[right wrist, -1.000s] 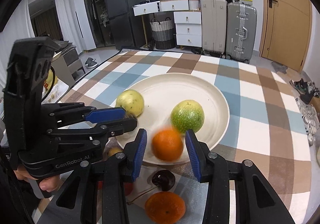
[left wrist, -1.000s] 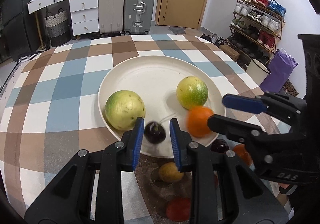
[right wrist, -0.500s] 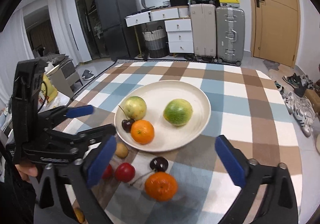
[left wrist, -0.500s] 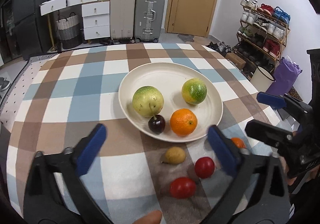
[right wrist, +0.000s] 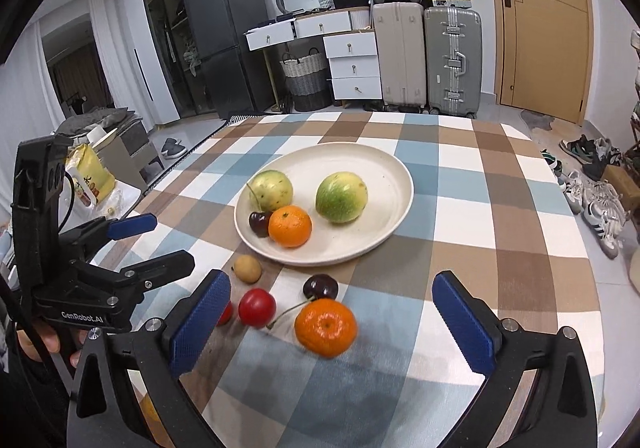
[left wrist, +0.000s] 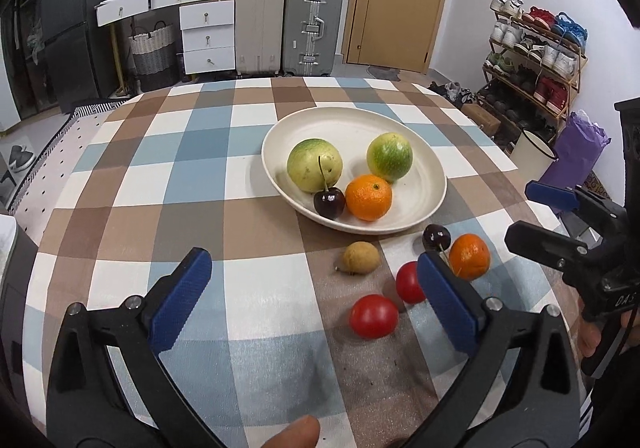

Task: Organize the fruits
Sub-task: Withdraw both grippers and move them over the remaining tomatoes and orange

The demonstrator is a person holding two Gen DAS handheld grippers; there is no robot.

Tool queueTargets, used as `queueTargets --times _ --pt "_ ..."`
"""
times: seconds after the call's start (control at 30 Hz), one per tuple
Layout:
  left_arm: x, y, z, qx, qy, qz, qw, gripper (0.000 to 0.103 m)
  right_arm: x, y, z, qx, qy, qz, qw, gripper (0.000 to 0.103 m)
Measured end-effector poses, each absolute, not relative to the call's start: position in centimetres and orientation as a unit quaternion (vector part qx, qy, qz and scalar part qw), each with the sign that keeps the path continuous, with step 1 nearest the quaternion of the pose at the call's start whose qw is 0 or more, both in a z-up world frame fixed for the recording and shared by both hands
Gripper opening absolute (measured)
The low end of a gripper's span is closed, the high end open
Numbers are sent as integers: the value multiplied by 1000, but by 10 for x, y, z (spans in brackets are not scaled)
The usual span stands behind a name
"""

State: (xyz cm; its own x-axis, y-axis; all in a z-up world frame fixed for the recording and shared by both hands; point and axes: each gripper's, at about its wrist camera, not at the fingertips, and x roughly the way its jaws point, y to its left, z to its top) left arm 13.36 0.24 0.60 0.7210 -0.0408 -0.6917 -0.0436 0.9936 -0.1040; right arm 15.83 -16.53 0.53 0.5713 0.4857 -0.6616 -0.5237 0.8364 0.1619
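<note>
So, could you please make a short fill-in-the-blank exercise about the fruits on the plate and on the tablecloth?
1. The white plate holds ____ fruits.
2. The dark fruit on the plate, next to the orange, is a ____.
3. The two tomatoes lie on the tablecloth and their colour is ____.
4. Both the left gripper and the right gripper are ____.

Missing words: four; cherry; red; open

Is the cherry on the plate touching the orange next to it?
Cannot tell. In both views the cherry and orange on the plate overlap with no visible gap.
</note>
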Motion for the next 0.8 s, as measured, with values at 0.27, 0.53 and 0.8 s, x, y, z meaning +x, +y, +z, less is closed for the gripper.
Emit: queueTargets --times 0.27,0.53,0.8 --pt "128 -1 -4 -55 385 2 921 102 151 -165 0 -35 375 281 883 103" --pt "130 -3 -21 -53 405 1 913 102 151 -166 -15 -46 392 275 877 103" --pt "136 -5 -31 -50 418 -5 907 102 157 -168 -27 -45 406 268 872 103"
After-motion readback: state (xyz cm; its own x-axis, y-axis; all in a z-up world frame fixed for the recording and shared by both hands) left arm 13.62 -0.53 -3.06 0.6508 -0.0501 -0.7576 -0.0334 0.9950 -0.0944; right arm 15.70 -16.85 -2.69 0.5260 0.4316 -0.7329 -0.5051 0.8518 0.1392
